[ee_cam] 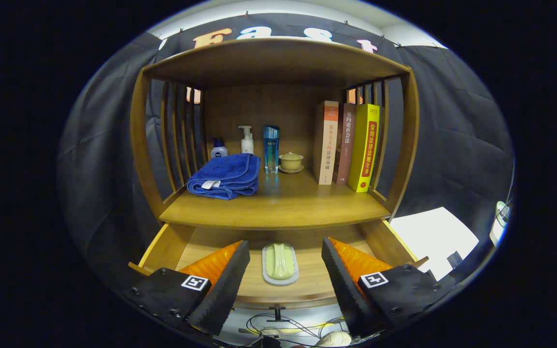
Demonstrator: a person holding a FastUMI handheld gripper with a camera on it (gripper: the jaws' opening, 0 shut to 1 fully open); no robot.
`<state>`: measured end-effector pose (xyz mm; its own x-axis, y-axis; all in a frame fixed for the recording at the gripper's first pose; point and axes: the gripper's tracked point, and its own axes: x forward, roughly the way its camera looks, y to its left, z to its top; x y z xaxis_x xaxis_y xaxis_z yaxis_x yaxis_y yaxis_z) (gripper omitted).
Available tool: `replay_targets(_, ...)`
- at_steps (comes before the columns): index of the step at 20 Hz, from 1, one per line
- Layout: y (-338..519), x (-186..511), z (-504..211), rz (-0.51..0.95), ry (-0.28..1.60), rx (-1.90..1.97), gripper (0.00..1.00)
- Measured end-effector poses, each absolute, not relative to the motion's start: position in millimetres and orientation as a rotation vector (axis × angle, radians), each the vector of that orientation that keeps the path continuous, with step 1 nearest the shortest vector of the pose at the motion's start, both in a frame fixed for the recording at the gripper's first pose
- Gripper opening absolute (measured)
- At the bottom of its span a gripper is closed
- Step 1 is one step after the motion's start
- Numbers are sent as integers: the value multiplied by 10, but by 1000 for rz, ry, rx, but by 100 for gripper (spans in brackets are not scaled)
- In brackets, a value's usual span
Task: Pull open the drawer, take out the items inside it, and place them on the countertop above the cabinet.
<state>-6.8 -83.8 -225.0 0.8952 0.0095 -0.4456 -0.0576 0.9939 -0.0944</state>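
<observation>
The drawer [307, 282] is pulled open under the claw [285, 263]. Inside it lies a soap dish [280, 264] with a pale green piece on a grey tray. The soap dish sits on the drawer's wooden floor, right between the two fingers of the claw. The fingers are spread wide apart, one on each side of the dish, and they do not touch it. The claw is open and holds nothing.

Just beyond the fingers and above the drawer is the worktop [278, 205] of the cabinet, a flat wooden board. On it, ahead of the claw and off to the left, a blue towel [225, 176] lies folded with a small white tag at its front. Behind the towel stands a small blue bottle [219, 148] with a white cap, and next to that a white pump bottle [246, 140]. Straight ahead of the claw stands a tall blue bottle [271, 149]. Just beside it on the right is a little cup with a lid [291, 161], on a saucer.

Ahead and to the right, three books [348, 145] stand upright side by side. The one nearest the claw is yellow, the middle one is dark red, and the far one is tan.

Wooden slats close the cabinet's two sides, and a wooden top covers it. Below the claw, under the drawer's front, some cables [298, 326] lie on the floor.
</observation>
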Motion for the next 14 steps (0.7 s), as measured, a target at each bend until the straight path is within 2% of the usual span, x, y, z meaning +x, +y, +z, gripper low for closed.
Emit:
replay_targets(9,-1070,507,-2807,23,655,-137,99)
replay_targets(14,-975,508,-3326,77,836,-145,98)
